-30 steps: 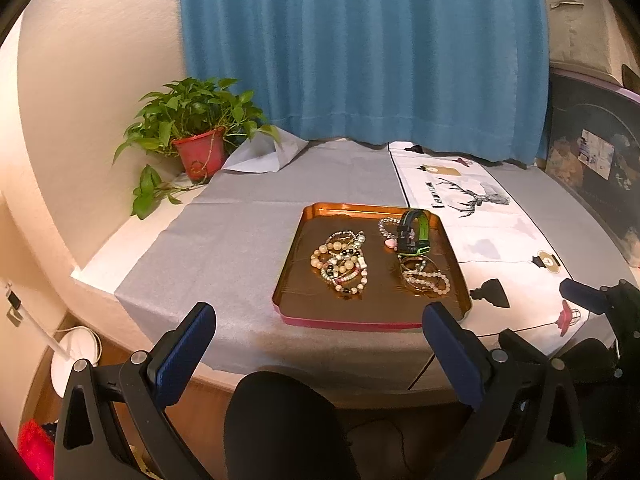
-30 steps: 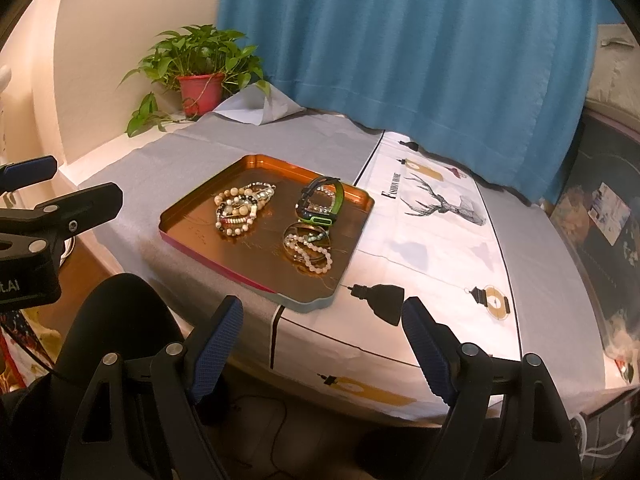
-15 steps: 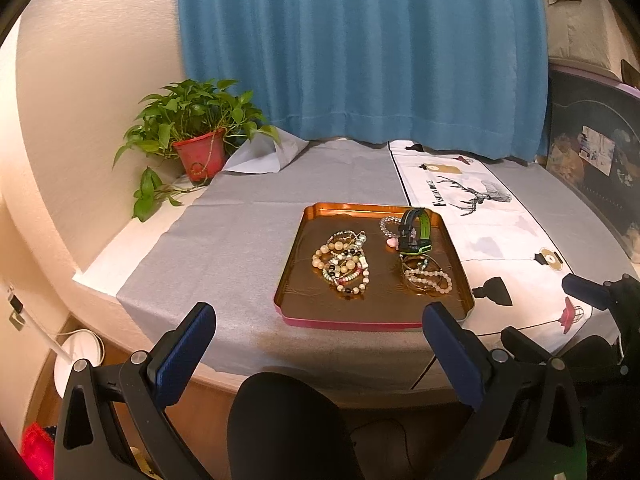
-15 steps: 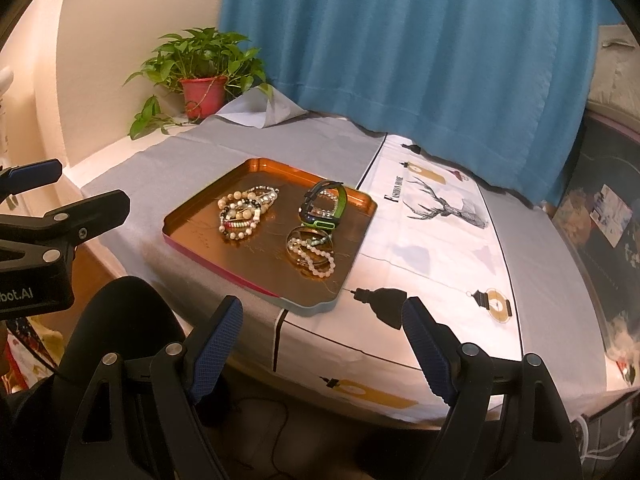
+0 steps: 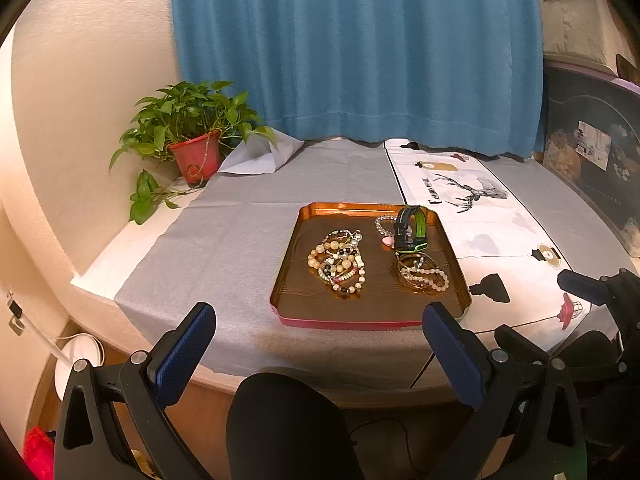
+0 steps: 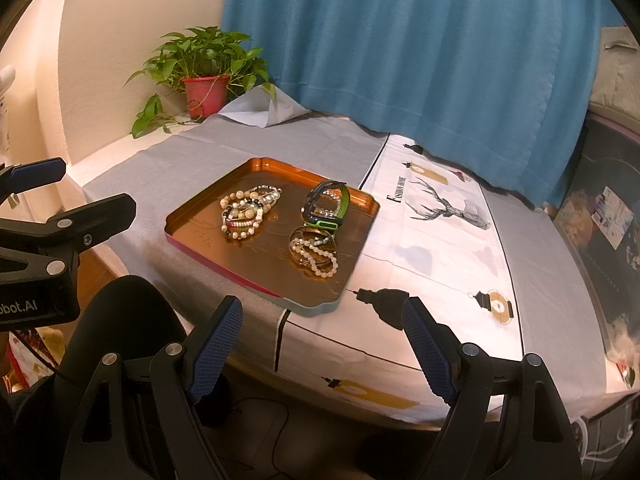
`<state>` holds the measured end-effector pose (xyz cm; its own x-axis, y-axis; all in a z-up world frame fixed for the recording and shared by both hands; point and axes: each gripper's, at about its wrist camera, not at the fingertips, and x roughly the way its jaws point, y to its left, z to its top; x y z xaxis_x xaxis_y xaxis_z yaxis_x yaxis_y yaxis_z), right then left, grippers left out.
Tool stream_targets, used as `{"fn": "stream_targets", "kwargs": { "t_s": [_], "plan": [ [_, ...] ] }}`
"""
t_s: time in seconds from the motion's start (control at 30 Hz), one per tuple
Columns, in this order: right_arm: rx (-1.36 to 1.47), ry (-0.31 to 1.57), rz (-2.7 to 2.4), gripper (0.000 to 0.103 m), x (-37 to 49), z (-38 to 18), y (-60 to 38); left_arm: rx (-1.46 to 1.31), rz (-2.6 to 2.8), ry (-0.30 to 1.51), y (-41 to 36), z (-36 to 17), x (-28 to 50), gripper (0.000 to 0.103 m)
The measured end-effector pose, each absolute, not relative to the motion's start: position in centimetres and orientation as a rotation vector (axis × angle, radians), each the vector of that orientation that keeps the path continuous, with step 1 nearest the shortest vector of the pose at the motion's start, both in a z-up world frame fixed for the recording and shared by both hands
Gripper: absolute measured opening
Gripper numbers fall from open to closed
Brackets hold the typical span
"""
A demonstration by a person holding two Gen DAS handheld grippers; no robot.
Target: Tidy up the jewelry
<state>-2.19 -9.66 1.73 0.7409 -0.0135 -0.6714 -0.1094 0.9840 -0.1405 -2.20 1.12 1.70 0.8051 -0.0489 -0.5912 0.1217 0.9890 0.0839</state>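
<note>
A copper tray (image 5: 288,292) lies on the table (image 5: 224,240) and holds a heap of beaded bracelets (image 5: 338,262), a black and green watch (image 5: 410,228) and pale bead bracelets with bangles (image 5: 422,274). The tray (image 6: 200,232), bead heap (image 6: 246,210), watch (image 6: 326,210) and pale bracelets (image 6: 314,252) also show in the right wrist view. My left gripper (image 5: 320,350) is open and empty, short of the table's front edge. My right gripper (image 6: 322,342) is open and empty, in front of the tray's near right corner.
A potted plant (image 5: 192,140) stands at the back left corner. A blue curtain (image 5: 360,48) hangs behind. A white printed runner (image 6: 436,248) lies right of the tray. My knee (image 5: 288,424) is below the table edge. A dark cabinet (image 5: 592,152) stands on the right.
Both grippers have moved a little closer to the table and tray. The jaws have stayed open and nothing on the tray has moved.
</note>
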Motion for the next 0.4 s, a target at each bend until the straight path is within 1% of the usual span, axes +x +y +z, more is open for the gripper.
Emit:
{"fn": "stream_targets", "kwargs": {
  "t_s": [0.4],
  "plan": [
    [-0.176, 0.742, 0.065, 0.082, -2.13, 1.51, -9.33, 0.111, -0.097, 0.663, 1.64, 0.92, -1.58, 0.103]
  ]
}}
